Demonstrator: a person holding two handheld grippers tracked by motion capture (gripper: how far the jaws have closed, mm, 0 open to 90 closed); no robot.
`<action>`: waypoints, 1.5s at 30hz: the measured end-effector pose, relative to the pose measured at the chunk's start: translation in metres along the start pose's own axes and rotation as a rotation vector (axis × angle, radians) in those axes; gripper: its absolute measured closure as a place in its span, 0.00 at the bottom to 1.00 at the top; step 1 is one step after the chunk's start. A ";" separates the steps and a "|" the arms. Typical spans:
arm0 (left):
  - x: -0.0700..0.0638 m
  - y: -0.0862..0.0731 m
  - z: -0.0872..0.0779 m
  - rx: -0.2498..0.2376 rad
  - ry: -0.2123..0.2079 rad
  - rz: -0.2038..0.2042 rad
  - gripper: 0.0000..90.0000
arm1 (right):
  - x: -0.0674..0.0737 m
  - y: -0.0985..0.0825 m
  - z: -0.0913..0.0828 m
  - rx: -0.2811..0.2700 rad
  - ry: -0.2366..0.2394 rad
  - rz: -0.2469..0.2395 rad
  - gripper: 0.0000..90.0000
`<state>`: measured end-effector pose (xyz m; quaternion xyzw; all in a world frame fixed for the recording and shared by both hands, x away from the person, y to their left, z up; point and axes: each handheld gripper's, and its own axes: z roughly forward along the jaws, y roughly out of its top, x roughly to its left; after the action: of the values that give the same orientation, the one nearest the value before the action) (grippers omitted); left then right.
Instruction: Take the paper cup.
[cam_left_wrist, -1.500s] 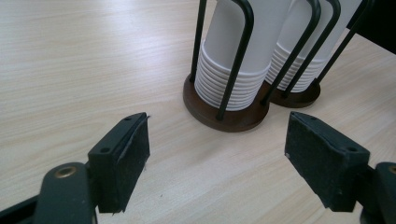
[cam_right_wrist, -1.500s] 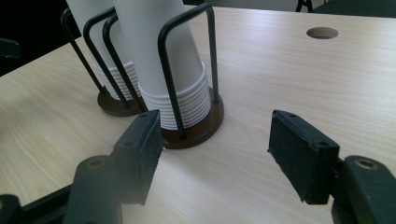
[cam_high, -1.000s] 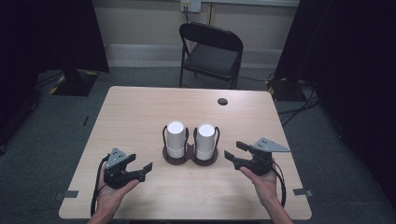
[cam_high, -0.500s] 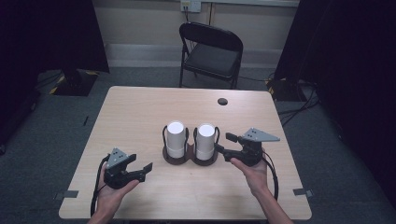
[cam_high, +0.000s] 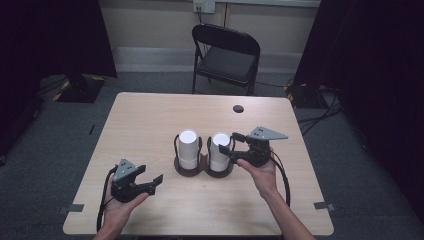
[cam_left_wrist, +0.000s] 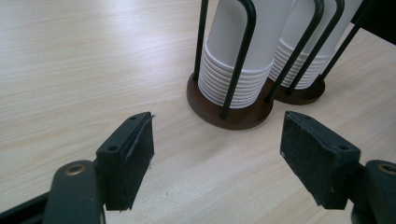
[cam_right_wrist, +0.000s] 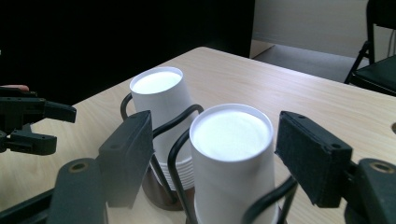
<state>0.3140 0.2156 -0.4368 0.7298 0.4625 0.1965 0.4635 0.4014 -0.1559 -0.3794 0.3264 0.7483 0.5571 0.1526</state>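
Note:
Two stacks of upturned white paper cups stand mid-table in black wire holders on round brown bases: the left stack (cam_high: 188, 147) (cam_left_wrist: 233, 70) (cam_right_wrist: 157, 93) and the right stack (cam_high: 218, 150) (cam_left_wrist: 303, 56) (cam_right_wrist: 232, 135). My right gripper (cam_high: 229, 142) (cam_right_wrist: 219, 140) is at the right stack's top. Its jaws have just been opening and stand on either side of the top cup, with gaps and no pad touching. My left gripper (cam_high: 151, 174) (cam_left_wrist: 217, 149) rests open near the table's front left, pointing at the left stack's base with nothing between its jaws.
A black folding chair (cam_high: 227, 55) stands beyond the far table edge. A small dark round spot (cam_high: 238, 108) lies on the wooden table (cam_high: 150, 120) at the back right. Cables trail from both grippers toward the front edge.
My right gripper has moved left and a little up to the right cup stack, and its jaws stand wider apart. The left gripper has kept still.

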 end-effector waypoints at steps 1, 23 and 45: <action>0.000 0.000 0.000 0.000 0.000 0.001 0.29 | 0.000 0.001 0.005 0.013 0.002 -0.001 0.30; 0.001 0.000 -0.001 -0.006 -0.002 0.003 0.30 | -0.007 -0.001 0.042 0.036 -0.047 -0.028 0.31; 0.003 0.000 -0.002 0.002 0.006 0.007 0.30 | -0.006 -0.010 0.052 0.091 -0.064 -0.083 0.35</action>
<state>0.3143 0.2192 -0.4365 0.7314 0.4615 0.1997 0.4606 0.4334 -0.1239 -0.4073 0.3192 0.7804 0.5051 0.1842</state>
